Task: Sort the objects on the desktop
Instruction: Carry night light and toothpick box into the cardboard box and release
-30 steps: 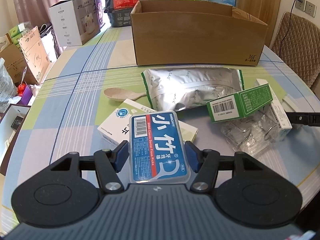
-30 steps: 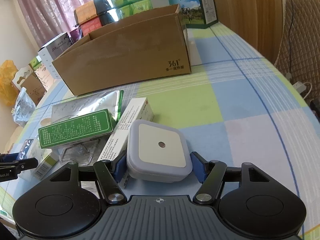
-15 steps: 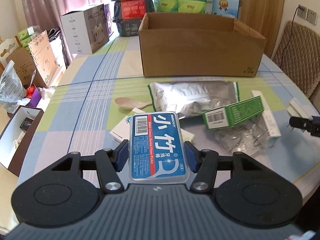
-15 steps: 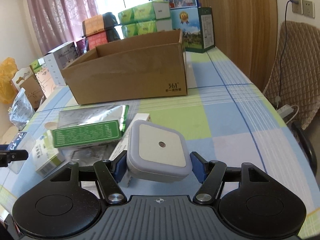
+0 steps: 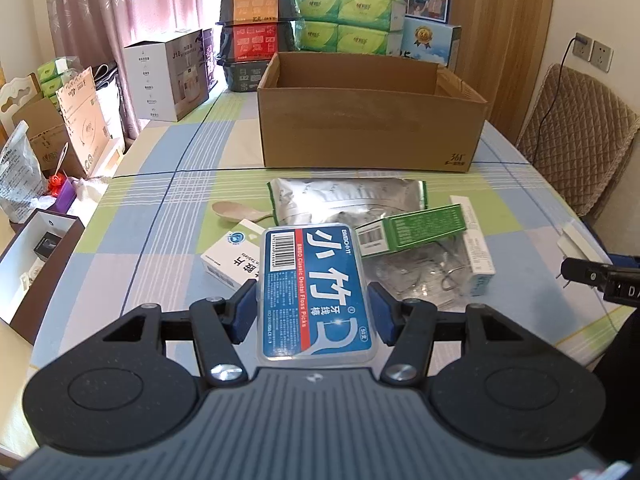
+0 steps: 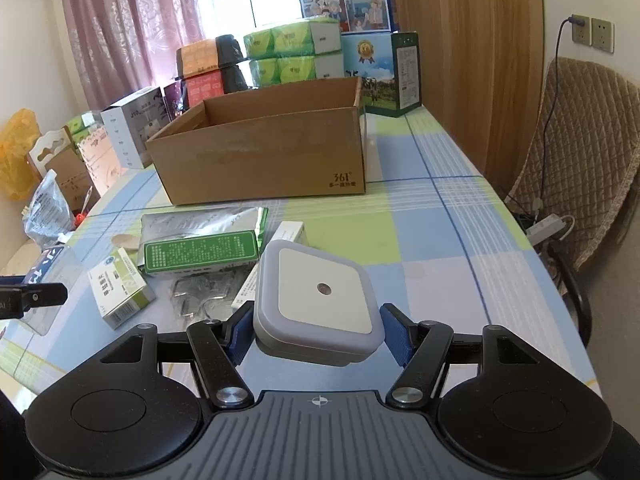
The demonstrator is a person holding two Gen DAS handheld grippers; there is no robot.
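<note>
Here the left claw (image 5: pixel 312 312) is clamped on a blue floss pick case (image 5: pixel 316 296), its blue pads pressed against the case's two long sides, and the case is held up off the bench (image 5: pixel 152 208). The right claw (image 6: pixel 318 330) grips a grey square night light (image 6: pixel 318 300) the same way, lifted above the checked cloth at the near right of the bench.

On the bench beyond the left claw lies a loose cluster: a white medicine box (image 5: pixel 232 260) just left of the case, a pale wooden spoon (image 5: pixel 236 211) farther off, a silver foil pouch (image 5: pixel 348 200) in the middle, and a green carton (image 5: pixel 416 228) resting tilted over a clear plastic packet of hooks (image 5: pixel 416 280). A long white box (image 5: pixel 476 244) lies to the right of that, touching the packet.

At the far side of the cluster stands an open cardboard box (image 5: pixel 372 136), upright, with its inner walls visible but its floor hidden. Behind it are stacked green tissue packs (image 5: pixel 348 20), and a chair (image 5: pixel 580 152) stands to the far right of the bench.
</note>
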